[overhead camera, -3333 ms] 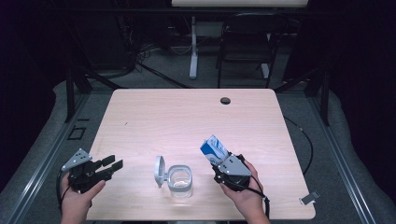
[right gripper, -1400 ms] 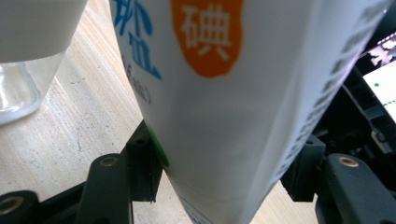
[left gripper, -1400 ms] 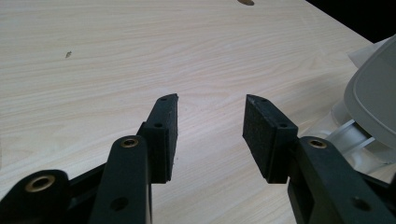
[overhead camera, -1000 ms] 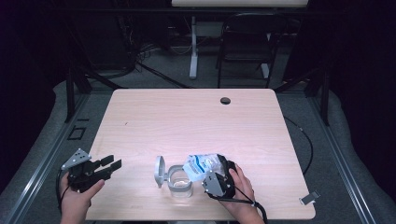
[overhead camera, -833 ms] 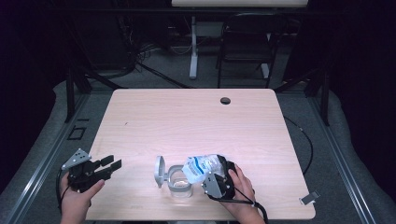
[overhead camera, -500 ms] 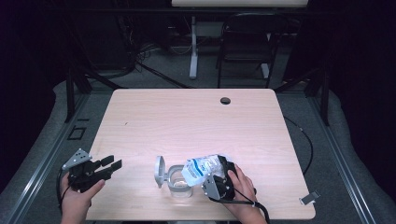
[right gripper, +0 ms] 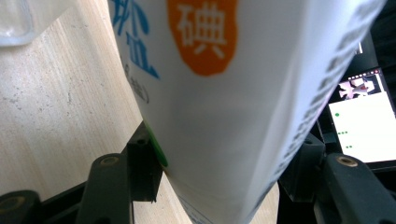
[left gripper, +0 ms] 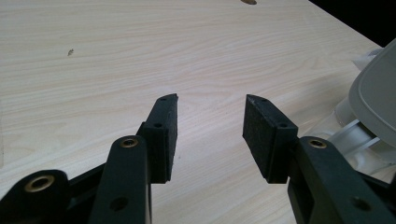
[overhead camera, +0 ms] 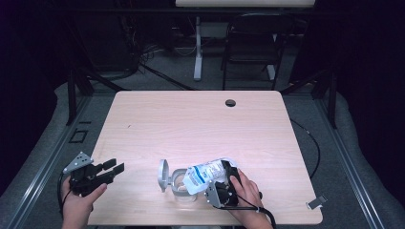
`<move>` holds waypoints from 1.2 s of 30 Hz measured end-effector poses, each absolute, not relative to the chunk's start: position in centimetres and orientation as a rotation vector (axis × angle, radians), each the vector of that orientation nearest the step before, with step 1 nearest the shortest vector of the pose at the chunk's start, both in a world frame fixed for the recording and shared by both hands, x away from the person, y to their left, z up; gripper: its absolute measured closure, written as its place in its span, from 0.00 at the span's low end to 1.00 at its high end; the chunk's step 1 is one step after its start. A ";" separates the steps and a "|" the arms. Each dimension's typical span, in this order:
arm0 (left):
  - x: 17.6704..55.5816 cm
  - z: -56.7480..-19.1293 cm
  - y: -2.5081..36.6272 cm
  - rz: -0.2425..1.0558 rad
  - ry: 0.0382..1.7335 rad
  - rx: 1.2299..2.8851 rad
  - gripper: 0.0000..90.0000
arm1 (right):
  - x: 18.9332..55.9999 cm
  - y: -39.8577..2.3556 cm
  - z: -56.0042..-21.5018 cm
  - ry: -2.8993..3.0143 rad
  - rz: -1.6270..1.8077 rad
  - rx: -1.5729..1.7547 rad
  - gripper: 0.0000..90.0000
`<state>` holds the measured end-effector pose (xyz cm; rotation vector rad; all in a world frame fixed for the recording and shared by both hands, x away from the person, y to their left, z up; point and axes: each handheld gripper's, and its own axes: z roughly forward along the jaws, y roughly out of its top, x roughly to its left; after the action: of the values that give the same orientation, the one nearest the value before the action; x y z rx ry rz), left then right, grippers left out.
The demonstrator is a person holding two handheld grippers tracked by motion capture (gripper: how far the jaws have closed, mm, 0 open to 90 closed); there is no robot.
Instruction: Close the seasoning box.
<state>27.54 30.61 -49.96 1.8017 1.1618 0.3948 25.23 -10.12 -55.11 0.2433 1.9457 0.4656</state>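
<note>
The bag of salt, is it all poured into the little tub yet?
The tub stands with its lid flipped open. The right gripper squeezes the bag, tipped over the tub's mouth. Whether anything is pouring can't be seen. Probably left: finishing, closing the lid. The left gripper waits open.

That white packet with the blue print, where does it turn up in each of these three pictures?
High view: the packet lies tipped over the clear container, near the table's front edge, held by the right gripper.
Left gripper view: not in it.
Right gripper view: the packet rises between the two black fingers, very close.
Shared landmark: the pale wooden table.
</note>
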 end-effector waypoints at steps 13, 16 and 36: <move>27.5 -49.9 30.7 0.396 1.161 1.794 0.62 | 25.2 -9.9 -55.2 1.934 0.423 0.204 0.47; 27.5 -49.9 30.7 0.395 1.163 1.790 0.62 | 25.1 -9.8 -55.0 1.935 0.397 0.195 0.47; 27.5 -49.9 30.8 0.393 1.168 1.788 0.62 | 25.1 -9.6 -54.7 1.928 0.344 0.163 0.47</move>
<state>27.54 30.83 -49.91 1.7875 1.1682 0.3933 25.12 -9.60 -54.70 0.1633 1.9278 0.3440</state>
